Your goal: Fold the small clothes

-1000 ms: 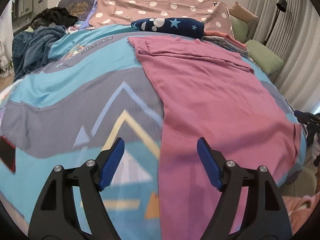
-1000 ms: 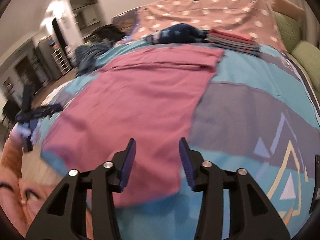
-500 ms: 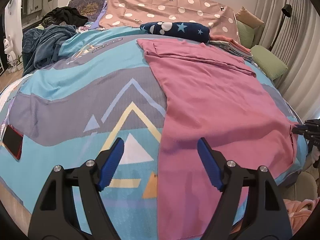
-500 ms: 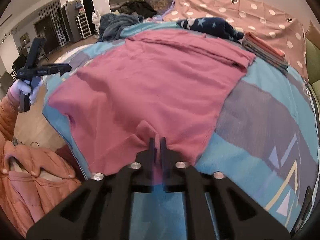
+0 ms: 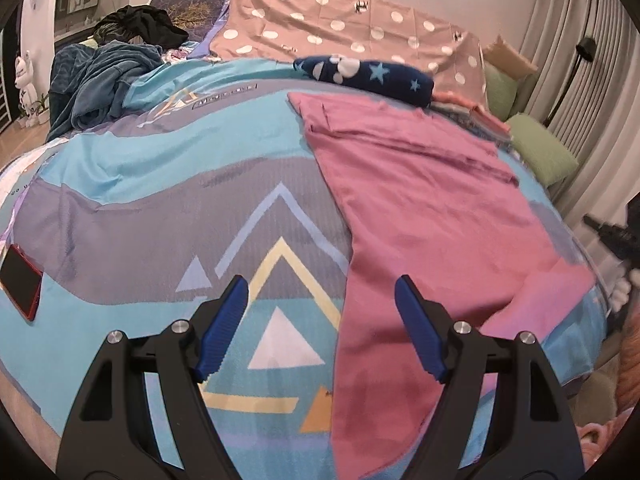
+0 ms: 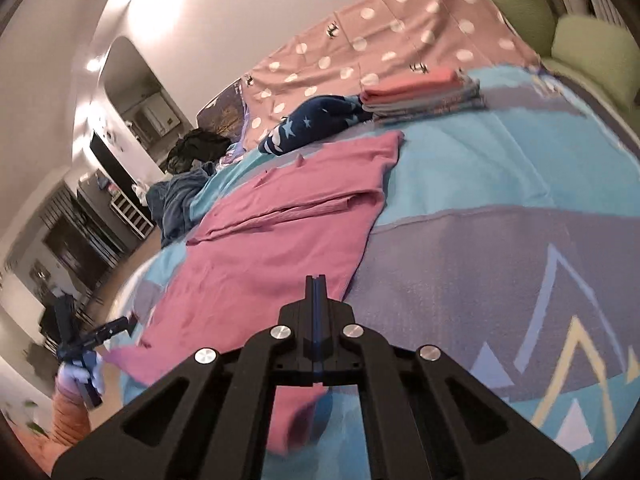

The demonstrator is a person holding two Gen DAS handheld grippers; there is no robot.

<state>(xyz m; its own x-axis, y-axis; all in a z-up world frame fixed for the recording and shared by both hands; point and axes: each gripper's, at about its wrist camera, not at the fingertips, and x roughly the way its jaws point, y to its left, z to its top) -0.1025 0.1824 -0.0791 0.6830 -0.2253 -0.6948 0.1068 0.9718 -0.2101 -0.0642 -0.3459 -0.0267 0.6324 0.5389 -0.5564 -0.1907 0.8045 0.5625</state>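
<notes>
Behind both grippers, bed (image 5: 120, 168) — right gripper (image 6: 316, 292) pressed together, pinching pink cloth (image 6: 280, 248), its pinched edge hidden; left gripper (image 5: 320, 320) spread, holding nothing.

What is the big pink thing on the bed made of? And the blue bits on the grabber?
The pink garment looks like soft, matte knit fabric, maybe cotton: it drapes flat and creases where it is folded. The blue pads on the left gripper fingers look like ribbed rubber or plastic, judging by their ridged edges; I cannot tell which.
</notes>
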